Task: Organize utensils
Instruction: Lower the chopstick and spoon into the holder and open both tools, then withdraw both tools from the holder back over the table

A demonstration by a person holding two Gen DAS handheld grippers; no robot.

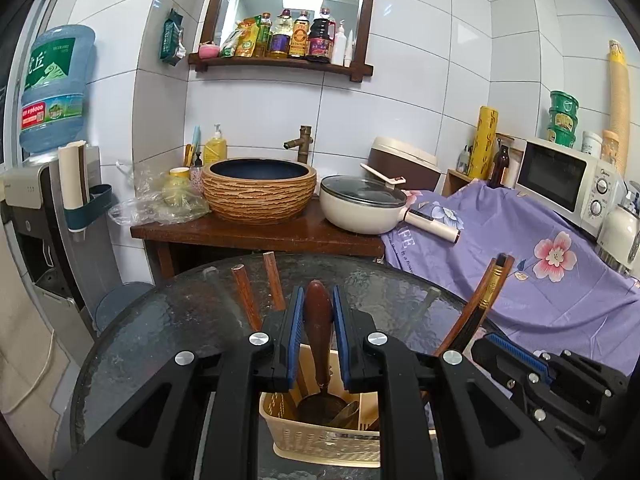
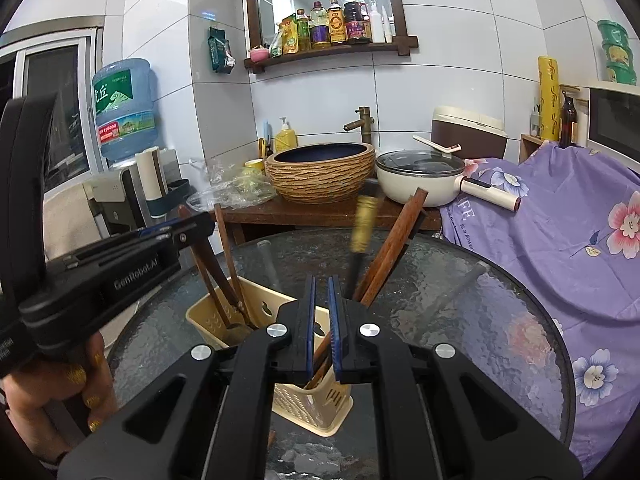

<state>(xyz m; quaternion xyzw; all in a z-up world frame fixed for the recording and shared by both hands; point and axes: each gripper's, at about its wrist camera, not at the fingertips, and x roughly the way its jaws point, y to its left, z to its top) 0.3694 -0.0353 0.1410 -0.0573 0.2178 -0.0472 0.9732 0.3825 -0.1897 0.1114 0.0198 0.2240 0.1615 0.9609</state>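
Note:
My left gripper (image 1: 318, 292) is shut on the dark wooden handle of a ladle (image 1: 319, 320), whose bowl rests inside the cream slotted basket (image 1: 316, 444) on the round glass table (image 1: 160, 320). Two wooden chopsticks (image 1: 244, 300) lean out of the basket's left side. My right gripper (image 2: 322, 284) hangs shut over the same basket (image 2: 312, 404). Brown and gold-banded chopsticks (image 2: 394, 244) lean up from the basket behind its right finger, the gold-topped one blurred. In the right wrist view the left gripper (image 2: 196, 226) and the hand holding it (image 2: 60, 380) are at the left.
Behind the table a wooden counter (image 1: 256, 236) carries a ribbed basin (image 1: 259, 192), a brass tap and a lidded cream pan (image 1: 362, 208). Purple flowered cloth (image 1: 520, 248) covers the right side, with a microwave (image 1: 560, 180) on it. A water dispenser (image 1: 52, 92) stands at left.

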